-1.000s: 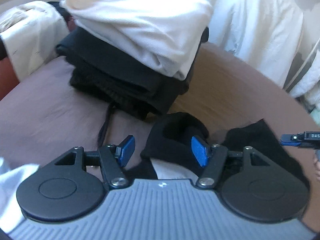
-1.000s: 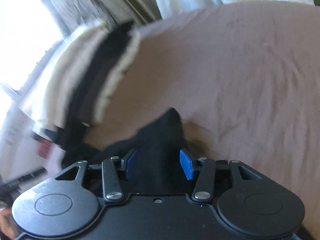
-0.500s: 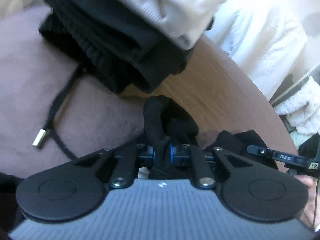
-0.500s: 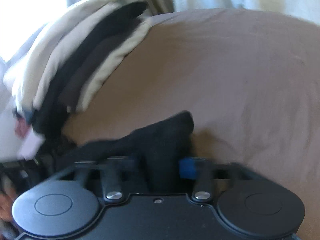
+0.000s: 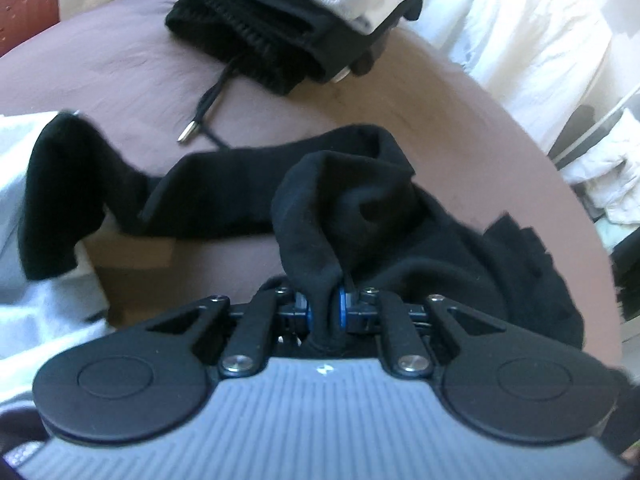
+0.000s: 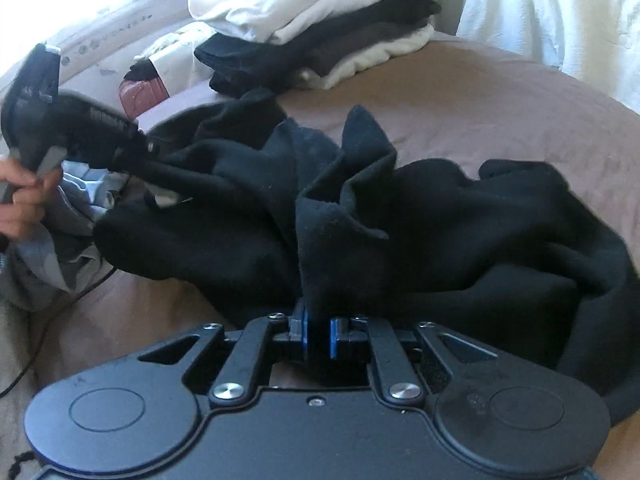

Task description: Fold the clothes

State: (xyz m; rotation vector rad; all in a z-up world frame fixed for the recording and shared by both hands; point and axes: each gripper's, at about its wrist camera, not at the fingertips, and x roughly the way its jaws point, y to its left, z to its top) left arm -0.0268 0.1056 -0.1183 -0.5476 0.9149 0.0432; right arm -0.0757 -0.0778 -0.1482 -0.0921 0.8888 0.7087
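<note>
A big brown bed (image 6: 500,92) held a pile of folded clothes (image 6: 320,36) at the back. A black garment (image 6: 460,232) lay rumpled in front, well apart from the pile. The right gripper (image 6: 317,338) was opening a tiny bit, its jaws pinching a fold of it. The left gripper (image 5: 324,308) had its jaws squeezed tight on another bunch.

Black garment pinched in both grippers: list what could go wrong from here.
1. The black garment hangs bunched and twisted between the left gripper and right gripper, so a fold started now would likely come out crooked.
2. The right gripper's jaws are opening slightly with cloth between them; that corner may slip.
3. The drawstring trailing from the folded stack lies close to the garment; dragging the garment could snag it and pull the stack apart.
</note>
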